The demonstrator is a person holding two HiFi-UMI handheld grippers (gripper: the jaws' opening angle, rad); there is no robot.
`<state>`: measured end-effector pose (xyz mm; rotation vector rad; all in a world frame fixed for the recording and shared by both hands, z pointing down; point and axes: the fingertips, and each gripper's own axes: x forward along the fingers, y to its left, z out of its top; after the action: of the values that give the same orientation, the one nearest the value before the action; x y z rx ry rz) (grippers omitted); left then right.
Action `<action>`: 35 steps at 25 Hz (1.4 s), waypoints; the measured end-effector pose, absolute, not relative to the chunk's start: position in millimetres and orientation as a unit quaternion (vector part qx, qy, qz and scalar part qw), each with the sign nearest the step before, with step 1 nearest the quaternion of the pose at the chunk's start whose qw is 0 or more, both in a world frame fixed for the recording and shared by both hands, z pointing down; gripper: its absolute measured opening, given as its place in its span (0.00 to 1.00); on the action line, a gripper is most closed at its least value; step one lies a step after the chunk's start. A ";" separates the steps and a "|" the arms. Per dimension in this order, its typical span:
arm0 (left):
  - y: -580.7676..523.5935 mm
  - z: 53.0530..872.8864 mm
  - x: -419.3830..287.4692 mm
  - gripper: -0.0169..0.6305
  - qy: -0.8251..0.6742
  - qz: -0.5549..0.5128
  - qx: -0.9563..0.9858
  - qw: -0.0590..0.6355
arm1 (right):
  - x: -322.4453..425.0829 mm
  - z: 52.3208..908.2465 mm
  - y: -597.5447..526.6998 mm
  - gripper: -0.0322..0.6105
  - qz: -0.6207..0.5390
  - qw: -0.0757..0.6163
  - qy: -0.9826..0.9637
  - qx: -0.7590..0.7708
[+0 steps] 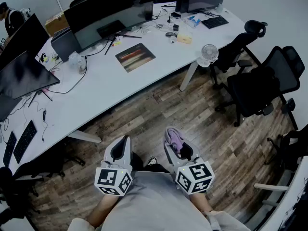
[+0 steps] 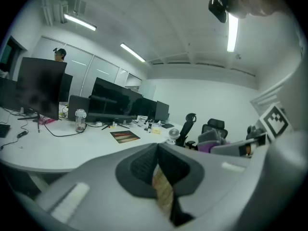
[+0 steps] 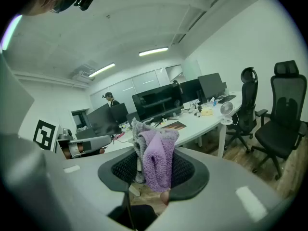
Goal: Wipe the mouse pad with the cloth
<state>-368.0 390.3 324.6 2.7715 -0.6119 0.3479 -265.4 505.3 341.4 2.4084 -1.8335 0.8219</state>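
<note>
Seen from the head view, the mouse pad (image 1: 135, 57) lay on the white table (image 1: 110, 88), well beyond the left gripper (image 1: 120, 150) and right gripper (image 1: 175, 146). In the left gripper view, the jaws met, empty. In the right gripper view, the jaws clamped the purple cloth (image 3: 159, 153), short of the table.

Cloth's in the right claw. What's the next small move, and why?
Probably carry the right claw forward toward the mouse pad: it is shut on the purple cloth, but the pad lies out on the white desk, well ahead of it.
</note>
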 end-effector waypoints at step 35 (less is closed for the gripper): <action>211.6 357.6 -175.5 0.03 -0.198 0.139 0.946 0.217 | -99.3 366.3 313.7 0.31 0.361 0.011 -0.593 0.719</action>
<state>-175.5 211.6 357.6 2.6189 -0.5474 0.3854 -99.3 313.7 366.3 2.2442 -1.8519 1.1279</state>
